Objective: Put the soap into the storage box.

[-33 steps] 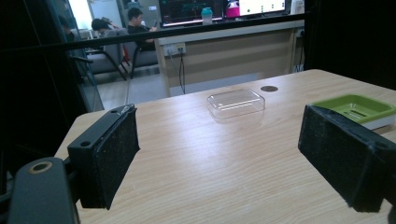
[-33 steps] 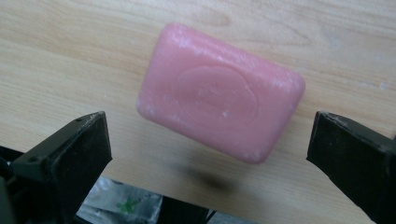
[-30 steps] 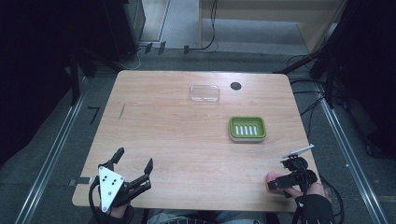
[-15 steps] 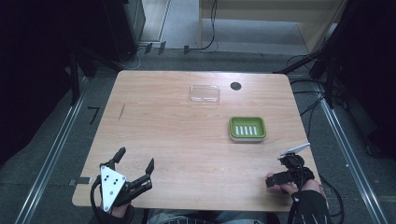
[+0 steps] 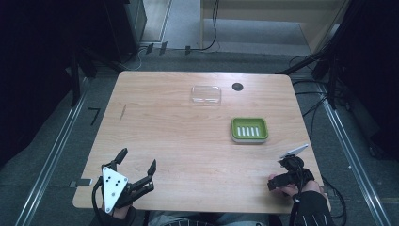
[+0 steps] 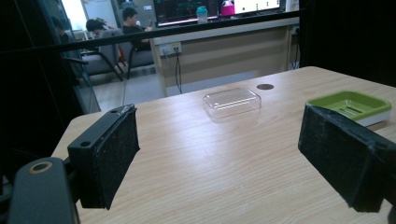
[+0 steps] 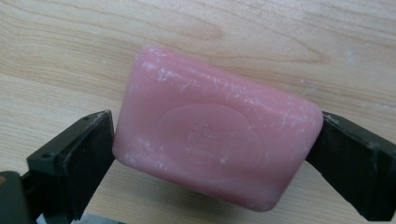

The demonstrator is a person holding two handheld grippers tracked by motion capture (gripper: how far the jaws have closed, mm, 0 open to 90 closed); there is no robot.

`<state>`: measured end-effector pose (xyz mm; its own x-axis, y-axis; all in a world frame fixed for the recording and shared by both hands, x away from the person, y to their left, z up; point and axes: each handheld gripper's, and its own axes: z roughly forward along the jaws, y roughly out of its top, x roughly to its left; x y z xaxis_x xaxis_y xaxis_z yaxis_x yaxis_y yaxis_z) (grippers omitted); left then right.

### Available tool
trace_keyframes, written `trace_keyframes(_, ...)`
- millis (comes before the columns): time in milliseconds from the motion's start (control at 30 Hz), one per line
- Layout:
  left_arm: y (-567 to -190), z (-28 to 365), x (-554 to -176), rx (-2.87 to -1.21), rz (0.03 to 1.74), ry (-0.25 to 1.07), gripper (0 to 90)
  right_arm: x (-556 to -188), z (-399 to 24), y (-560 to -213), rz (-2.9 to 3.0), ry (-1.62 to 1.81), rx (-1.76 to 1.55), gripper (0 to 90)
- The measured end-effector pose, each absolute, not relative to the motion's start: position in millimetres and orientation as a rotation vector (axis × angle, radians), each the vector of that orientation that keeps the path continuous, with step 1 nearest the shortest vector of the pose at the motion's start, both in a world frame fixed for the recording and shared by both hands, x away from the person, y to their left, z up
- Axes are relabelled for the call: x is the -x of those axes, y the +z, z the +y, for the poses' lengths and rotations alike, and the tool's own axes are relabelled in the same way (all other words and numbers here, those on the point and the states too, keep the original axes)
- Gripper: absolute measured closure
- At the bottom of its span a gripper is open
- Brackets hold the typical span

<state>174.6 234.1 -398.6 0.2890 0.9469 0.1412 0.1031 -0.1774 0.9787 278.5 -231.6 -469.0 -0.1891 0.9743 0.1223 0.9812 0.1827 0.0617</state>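
Note:
A pink bar of soap (image 7: 210, 144) lies on the wooden table, and my right gripper (image 7: 215, 123) is shut on it, one black jaw against each end. From above, that gripper (image 5: 282, 178) sits at the near right corner of the table (image 5: 169, 122), pointing down. A green soap dish (image 5: 249, 129) with a white slotted insert stands right of centre, a little beyond my right gripper. My left gripper (image 5: 137, 159) hovers at the near left edge, open and holding nothing. Its jaws (image 6: 219, 154) frame the dish (image 6: 350, 105) ahead on the right.
A clear plastic lid (image 5: 206, 94) lies upside down near the far edge, beside a small black round spot (image 5: 237, 86). Cables and metal rails run along the floor around the table. In the left gripper view, people sit at desks far behind the lid (image 6: 232, 101).
My right gripper has shifted slightly to the left at the near right corner. The left gripper has barely moved.

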Motion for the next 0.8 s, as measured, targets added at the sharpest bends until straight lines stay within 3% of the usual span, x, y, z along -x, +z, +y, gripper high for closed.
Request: trace_keyframes(800,-398.8,233.0,-174.7,-1.556,0.997,1.049,12.5,-288.4,-232.6,-471.1,-2.372,-0.168,2.010,6.0)
